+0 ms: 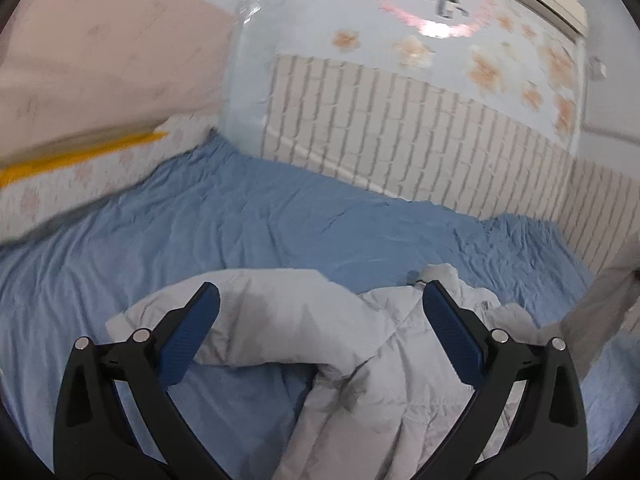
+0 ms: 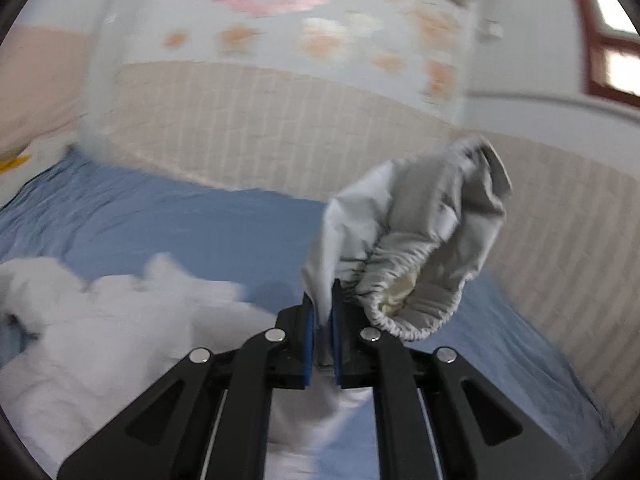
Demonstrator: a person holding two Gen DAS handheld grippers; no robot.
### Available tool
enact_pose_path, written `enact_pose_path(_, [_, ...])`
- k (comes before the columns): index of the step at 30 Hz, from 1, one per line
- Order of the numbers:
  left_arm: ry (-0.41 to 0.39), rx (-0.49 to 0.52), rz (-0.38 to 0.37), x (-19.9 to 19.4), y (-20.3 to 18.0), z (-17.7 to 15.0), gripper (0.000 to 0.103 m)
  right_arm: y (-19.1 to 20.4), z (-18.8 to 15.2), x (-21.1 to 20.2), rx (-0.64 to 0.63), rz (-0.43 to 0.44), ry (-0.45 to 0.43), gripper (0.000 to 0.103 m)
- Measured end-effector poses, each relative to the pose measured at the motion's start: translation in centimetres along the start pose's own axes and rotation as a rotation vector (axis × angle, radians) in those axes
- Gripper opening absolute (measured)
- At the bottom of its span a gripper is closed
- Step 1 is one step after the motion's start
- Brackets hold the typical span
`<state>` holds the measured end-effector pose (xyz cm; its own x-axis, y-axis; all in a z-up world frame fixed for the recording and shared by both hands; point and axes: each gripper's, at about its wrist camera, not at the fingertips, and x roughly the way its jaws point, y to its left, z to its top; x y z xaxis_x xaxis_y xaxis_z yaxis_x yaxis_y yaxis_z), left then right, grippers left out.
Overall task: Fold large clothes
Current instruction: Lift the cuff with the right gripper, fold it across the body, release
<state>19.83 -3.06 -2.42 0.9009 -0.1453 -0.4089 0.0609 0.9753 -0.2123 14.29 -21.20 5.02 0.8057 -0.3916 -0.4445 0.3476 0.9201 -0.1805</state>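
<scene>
Fingers of the right gripper (image 2: 321, 300) are clenched on an edge of the jacket (image 2: 416, 240), an elastic cuff (image 2: 404, 320) hanging open at about 2 o'clock of the pads. The left gripper (image 1: 320, 300) is held released over the crumpled bulk on the bed (image 1: 280, 208), nothing between its fingers. To do this step well, the lifted sleeve is best drawn taut and clear before a second edge is pinched. The jacket looks pale grey, puffy and quilted; the sheet is blue, thin and creased.
</scene>
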Motion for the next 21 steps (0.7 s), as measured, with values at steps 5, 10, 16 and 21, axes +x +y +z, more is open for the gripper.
enact_pose_path(5, [0.03, -0.124, 0.046, 0.4, 5.4, 0.7, 0.1, 12.0, -1.9, 1.5, -0.126, 0.141, 0.091, 0.007])
enact_pose_path(10, [0.008, -0.112, 0.089, -0.2, 7.2, 1.4, 0.1, 19.9, -5.0, 4.1, -0.13, 0.307, 0.256, 0.015])
enact_pose_path(16, [0.028, -0.047, 0.083, 0.9, 5.6, 1.0, 0.1, 22.6, -5.7, -1.0, -0.201, 0.428, 0.122, 0.082])
enact_pose_path(21, [0.061, -0.02, 0.065, 1.7, 4.2, 0.3, 0.1, 17.3, -5.4, -5.8, -0.198, 0.409, 0.03, 0.091])
